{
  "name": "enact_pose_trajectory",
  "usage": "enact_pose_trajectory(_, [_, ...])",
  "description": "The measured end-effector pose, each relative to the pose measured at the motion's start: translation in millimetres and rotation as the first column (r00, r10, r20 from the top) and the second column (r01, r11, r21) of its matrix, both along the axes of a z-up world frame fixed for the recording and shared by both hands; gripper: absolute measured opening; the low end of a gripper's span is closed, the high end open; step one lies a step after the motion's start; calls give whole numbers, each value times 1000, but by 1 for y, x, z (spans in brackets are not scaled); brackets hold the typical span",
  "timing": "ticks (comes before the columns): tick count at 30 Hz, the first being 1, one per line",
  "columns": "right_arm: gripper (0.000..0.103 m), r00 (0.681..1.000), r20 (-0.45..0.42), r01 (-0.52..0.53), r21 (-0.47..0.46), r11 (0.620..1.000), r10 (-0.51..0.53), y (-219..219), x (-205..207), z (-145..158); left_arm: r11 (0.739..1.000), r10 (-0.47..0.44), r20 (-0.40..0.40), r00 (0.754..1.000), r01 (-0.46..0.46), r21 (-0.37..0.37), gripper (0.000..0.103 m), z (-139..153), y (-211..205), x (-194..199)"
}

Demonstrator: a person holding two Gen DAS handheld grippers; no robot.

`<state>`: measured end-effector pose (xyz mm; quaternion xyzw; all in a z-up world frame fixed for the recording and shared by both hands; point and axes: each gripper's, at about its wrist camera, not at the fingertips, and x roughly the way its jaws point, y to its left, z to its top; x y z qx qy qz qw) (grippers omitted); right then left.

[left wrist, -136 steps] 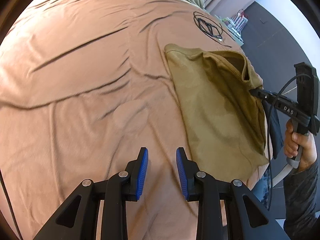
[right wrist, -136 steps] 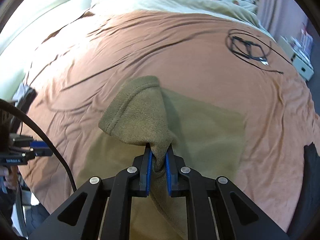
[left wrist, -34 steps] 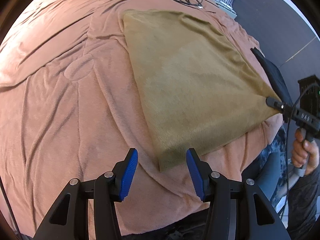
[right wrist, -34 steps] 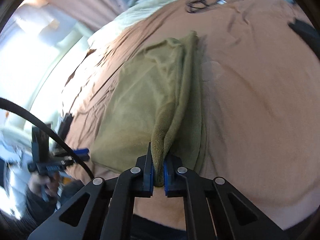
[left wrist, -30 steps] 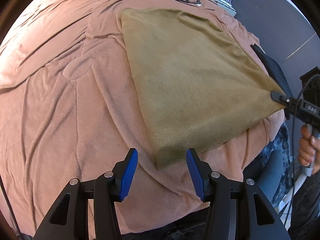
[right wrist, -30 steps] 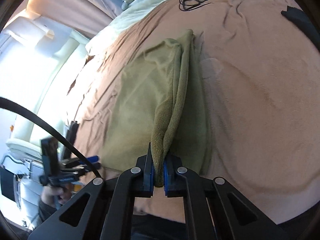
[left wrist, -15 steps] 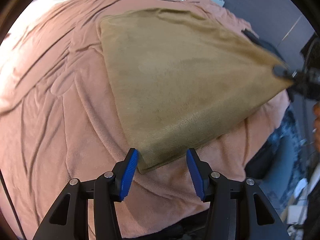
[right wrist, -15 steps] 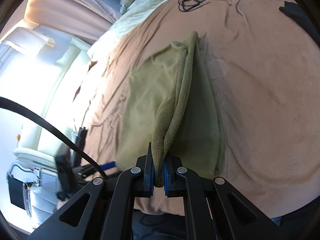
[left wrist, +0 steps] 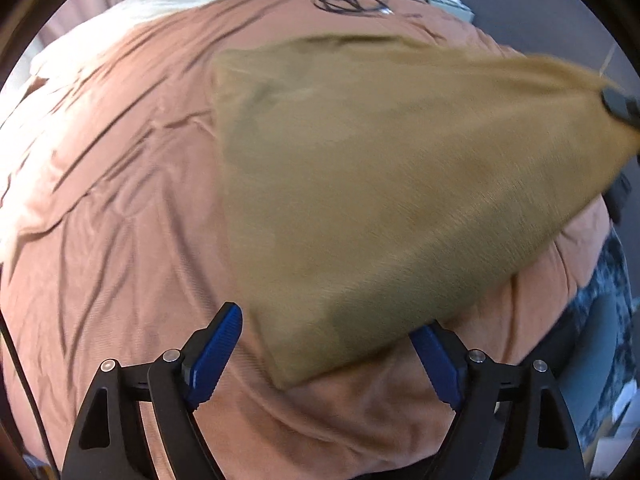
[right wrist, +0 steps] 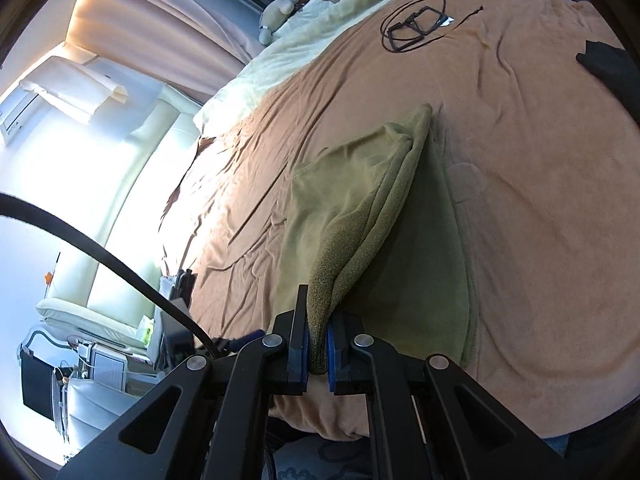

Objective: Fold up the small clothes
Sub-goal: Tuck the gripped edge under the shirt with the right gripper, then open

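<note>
An olive-tan fleece garment (left wrist: 380,184) lies on a pink-brown bed cover (left wrist: 112,200), one corner lifted at the right of the left wrist view. My right gripper (right wrist: 317,354) is shut on that raised corner of the garment (right wrist: 352,240), holding it above the bed. My left gripper (left wrist: 324,344) points down at the garment's near corner; its jaws are opening, and the corner lies between the blue pads (left wrist: 216,344) without being pressed. The right gripper's tip (left wrist: 616,102) shows at the far right edge.
A coiled black cable (left wrist: 348,0) lies far back on the bed cover (right wrist: 540,200), seen also in the right wrist view as a black cable (right wrist: 416,26). A dark cloth (right wrist: 604,64) lies at the bed's right edge. Pale bedding (right wrist: 320,20) and soft toys lie beyond. The near bed edge drops off.
My left gripper has opened wider and slid over the garment's near corner. My right gripper has lifted its held corner higher, pulling the fabric taut.
</note>
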<state>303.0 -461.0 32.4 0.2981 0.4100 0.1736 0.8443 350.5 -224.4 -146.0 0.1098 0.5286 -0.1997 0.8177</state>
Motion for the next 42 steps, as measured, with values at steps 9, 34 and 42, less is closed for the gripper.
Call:
enact_pose_trajectory(9, [3,999,-35,13,15,1000,-12,-1,1,-17,997,39,20,999,-40,64,65,1,38,5])
enact_pose_trajectory(34, [50,991,-115,53,-119,992,-66,-16,-15,-42,988,-79,-117,990,61,-145,46,27,66,-14])
enact_pose_trajectory(42, [50,991,-125,42,-96,995,-53,-25,-9,-67,972,-30,-169,985,-10,-233,50,20,67,17])
